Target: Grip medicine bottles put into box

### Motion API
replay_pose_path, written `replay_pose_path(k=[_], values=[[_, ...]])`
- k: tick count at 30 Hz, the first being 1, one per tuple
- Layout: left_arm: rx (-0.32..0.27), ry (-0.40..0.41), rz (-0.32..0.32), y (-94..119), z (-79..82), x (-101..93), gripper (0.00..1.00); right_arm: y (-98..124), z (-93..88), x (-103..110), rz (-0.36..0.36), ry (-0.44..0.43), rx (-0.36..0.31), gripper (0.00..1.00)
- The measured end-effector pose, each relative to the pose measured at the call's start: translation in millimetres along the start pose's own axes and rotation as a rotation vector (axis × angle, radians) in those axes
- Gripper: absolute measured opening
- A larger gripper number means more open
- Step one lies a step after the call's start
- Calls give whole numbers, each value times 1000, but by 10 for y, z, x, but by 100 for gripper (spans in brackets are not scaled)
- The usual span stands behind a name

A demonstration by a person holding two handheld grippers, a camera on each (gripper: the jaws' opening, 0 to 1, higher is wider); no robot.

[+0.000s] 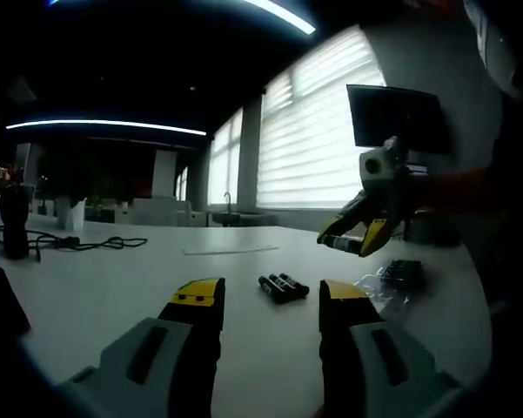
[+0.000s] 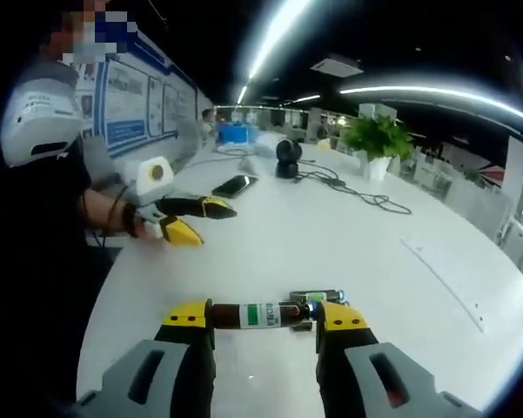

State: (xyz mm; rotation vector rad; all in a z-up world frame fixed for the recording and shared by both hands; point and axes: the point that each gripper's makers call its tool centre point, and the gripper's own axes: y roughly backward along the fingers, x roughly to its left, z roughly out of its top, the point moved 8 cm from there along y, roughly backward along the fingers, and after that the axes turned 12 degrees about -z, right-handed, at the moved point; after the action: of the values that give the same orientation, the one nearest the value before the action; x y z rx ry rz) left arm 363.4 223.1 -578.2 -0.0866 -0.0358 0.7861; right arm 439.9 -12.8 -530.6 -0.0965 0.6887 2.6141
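A long white table (image 2: pixel 392 261) runs through a dim office lit by ceiling strips, with blinds bright on the windows in the left gripper view.

The right tool (image 2: pixel 264 315) is clamped on a brown medicine bottle (image 2: pixel 263 314), which lies crosswise between the yellow jaw tips, one jaw at each end, above the table. That end-to-end hold looks easy to lose, so I would judge the carry is best done level and without any roll of the hand. The box cannot be made out for certain; a dark, partly clear pack (image 1: pixel 398 277) by the table edge may be it, and the bottle should be let go only when it sits over the opening.

The left tool (image 1: pixel 270 306) has its jaws apart, holding nothing, low over the table. Ahead of it lie two more small dark bottles (image 1: pixel 283 286), side by side and touching.

The held bottle is slim amber glass with a white and green label round its middle and a paler cap at one end. Just behind it on the table lies another small bottle (image 2: pixel 318 296).
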Motion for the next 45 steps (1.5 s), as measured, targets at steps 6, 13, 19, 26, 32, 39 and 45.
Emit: replay_pose_path(k=[6, 13, 19, 26, 32, 39, 45], values=[[3, -3, 2, -1, -1, 0, 36, 8, -23, 231, 65, 25, 4, 42], [1, -5, 4, 0, 4, 4, 36, -66, -122, 420, 111, 26, 17, 42], [5, -7, 3, -2, 1, 3, 36, -122, -178, 476, 132, 33, 24, 42], [5, -9, 3, -4, 1, 4, 36, -186, -272, 549, 141, 13, 26, 42], [6, -8, 2, -4, -2, 5, 36, -221, -349, 604, 149, 27, 37, 42], [8, -9, 2, -4, -7, 7, 36, -235, -364, 585, 146, 35, 25, 42], [6, -10, 3, -3, -6, 11, 36, -235, -335, 559, 131, 14, 5, 34]])
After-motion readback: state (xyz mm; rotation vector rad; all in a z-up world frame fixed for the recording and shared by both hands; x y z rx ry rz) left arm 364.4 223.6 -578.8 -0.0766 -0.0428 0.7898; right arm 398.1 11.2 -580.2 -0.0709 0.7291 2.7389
